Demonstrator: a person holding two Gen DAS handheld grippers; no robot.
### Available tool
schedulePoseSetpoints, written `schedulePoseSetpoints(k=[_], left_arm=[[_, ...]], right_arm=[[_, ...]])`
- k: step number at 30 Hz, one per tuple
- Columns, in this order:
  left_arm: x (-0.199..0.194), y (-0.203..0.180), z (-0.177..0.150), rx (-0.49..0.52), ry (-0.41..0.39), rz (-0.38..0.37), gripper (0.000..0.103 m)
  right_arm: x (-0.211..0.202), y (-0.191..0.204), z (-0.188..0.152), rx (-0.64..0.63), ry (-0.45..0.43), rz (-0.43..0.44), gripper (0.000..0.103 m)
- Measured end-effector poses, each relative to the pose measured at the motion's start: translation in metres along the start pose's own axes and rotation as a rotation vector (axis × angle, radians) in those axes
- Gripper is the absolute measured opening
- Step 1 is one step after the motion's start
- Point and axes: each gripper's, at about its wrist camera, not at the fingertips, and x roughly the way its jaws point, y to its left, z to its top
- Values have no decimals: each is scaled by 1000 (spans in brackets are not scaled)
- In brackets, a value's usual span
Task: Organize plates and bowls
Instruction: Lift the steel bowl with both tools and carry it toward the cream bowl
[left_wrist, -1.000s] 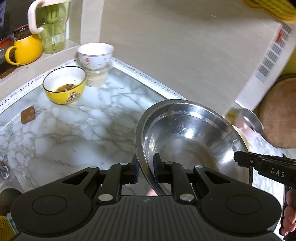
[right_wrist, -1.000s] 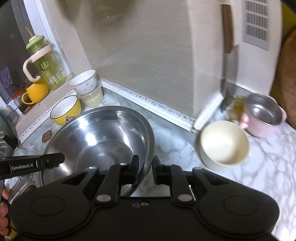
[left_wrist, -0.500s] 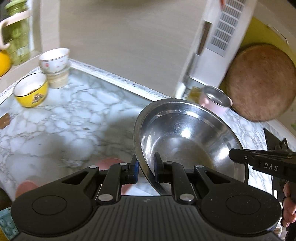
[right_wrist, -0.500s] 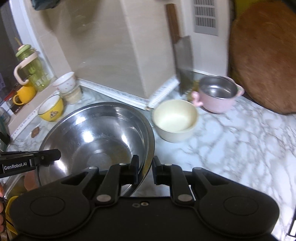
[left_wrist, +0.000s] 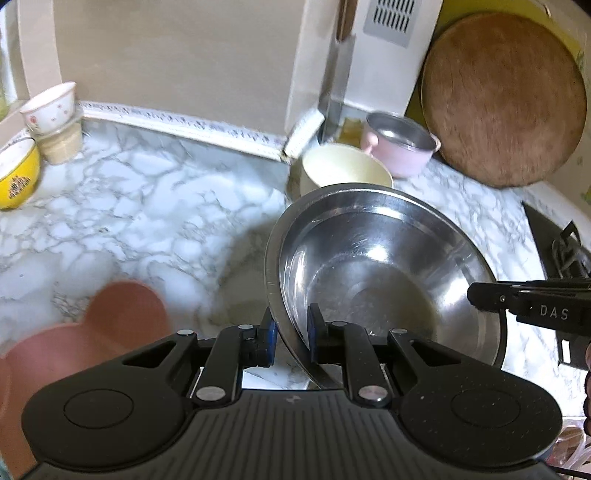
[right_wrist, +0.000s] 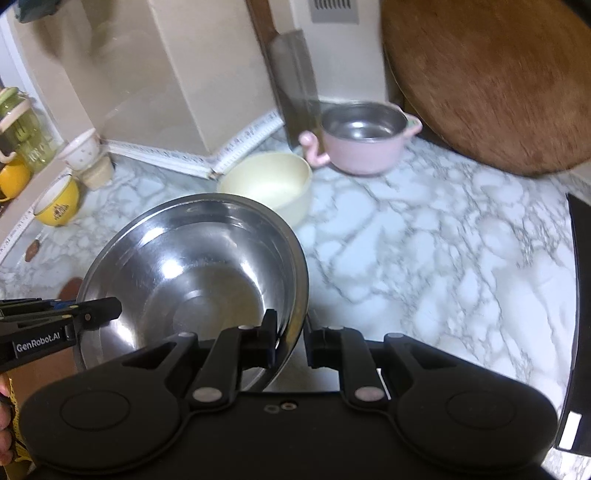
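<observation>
A large steel bowl (left_wrist: 384, 266) is held above the marble counter by both grippers. My left gripper (left_wrist: 291, 336) is shut on its left rim. My right gripper (right_wrist: 290, 334) is shut on its right rim; the bowl also shows in the right wrist view (right_wrist: 192, 266). A cream bowl (right_wrist: 269, 181) sits just beyond it, with a pink steel-lined pot (right_wrist: 365, 136) behind. A yellow bowl (right_wrist: 57, 201) and a white flowered bowl (right_wrist: 83, 147) stacked on a cup stand at the far left.
A round wooden board (right_wrist: 491, 77) leans on the wall at the right. A cleaver (right_wrist: 295, 85) leans in the corner. A black stove edge (right_wrist: 576, 295) lies at the right. Pinkish round objects (left_wrist: 122, 314) show blurred at the lower left.
Both grippers have carried the steel bowl to the right along the counter, towards the cream bowl and pink pot. The yellow and white bowls have slid to the left edge of view.
</observation>
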Motion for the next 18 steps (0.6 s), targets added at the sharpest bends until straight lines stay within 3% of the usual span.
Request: schedulePoseSetpoints(k=[18], left_arm=[[53,-20,-12,2,71,-17,16]], right_arm=[[27,-31,-10,24,43,-53,16]])
